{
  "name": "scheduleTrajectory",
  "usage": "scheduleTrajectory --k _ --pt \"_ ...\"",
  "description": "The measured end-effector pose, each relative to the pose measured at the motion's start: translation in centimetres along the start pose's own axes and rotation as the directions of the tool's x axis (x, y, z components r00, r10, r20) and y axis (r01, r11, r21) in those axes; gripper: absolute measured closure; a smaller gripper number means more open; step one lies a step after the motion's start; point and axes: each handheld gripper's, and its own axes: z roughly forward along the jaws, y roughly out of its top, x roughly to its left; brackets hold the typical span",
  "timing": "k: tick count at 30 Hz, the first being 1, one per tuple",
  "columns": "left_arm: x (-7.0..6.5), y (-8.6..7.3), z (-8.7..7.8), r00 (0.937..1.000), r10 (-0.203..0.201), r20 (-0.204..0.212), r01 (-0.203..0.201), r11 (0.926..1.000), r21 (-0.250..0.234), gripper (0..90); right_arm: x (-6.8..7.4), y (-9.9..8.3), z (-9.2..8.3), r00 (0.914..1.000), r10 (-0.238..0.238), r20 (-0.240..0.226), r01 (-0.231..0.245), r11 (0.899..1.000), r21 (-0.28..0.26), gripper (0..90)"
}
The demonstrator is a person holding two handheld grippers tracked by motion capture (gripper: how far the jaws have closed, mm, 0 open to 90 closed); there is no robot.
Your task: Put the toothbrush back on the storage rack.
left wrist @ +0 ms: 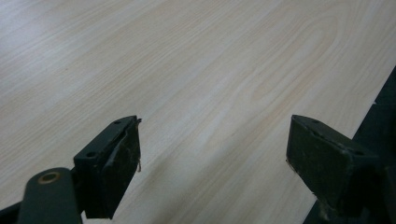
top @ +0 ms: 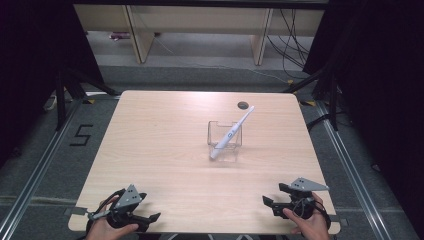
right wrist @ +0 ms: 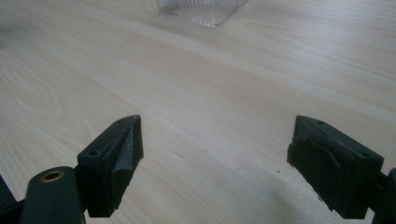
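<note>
Wooden table (top: 165, 150): one clear holder (top: 225, 134), one white pen (top: 231, 133), seemingly.

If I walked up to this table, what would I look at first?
Probably the white pen, leaning at a slant in a clear box a bit right of the wooden table's middle. Next, the two black claws at the near edge: the left claw and the right claw, each held in a hand, both open with nothing between their jaws.

A black "5" is marked on the floor (top: 80, 135) left of the table.
</note>
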Motion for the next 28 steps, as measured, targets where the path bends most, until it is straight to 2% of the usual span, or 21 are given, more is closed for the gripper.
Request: scheduleTrajectory --k 1,2,4,5,13,17,28 --pt "0.08 -0.03 -0.1 0.9998 0.014 -0.013 -0.014 0.9999 0.007 17.1 -0.04 0.0 0.01 1.0 -0.004 0.0 0.004 1.0 -0.001 17.6" --pt "-0.04 -0.09 -0.04 0.9999 0.001 -0.012 -0.001 0.9999 -0.011 16.9 0.2 -0.09 0.24 0.9995 0.03 -0.003 -0.03 1.0 -0.006 17.5" --pt "-0.04 -0.14 -0.11 1.0 0.007 -0.007 -0.007 0.9999 -0.01 16.8 0.19 -0.06 0.1 0.9996 0.027 -0.002 -0.027 1.0 0.002 17.2" --pt "0.05 -0.18 -0.13 0.9998 0.021 -0.005 -0.021 0.9997 -0.007 16.8 -0.01 -0.02 0.05 1.0 0.0 0.001 0.0 1.0 0.0 17.2" --pt "0.07 -0.16 -0.16 0.9971 0.059 -0.047 -0.057 0.9978 0.033 16.8 0.0 0.01 -0.01 1.0 -0.001 0.003 0.001 1.0 0.009 17.2" --pt "-0.03 -0.17 -0.1 0.998 0.048 -0.043 -0.047 0.9986 0.023 16.9 -0.01 -0.02 0.06 1.0 -0.002 0.004 0.002 1.0 0.0 17.2" --pt "-0.01 -0.17 -0.08 0.9978 0.05 -0.043 -0.049 0.9985 0.025 16.9 0.0 0.01 -0.01 1.0 -0.001 0.003 0.001 1.0 0.01 17.2"
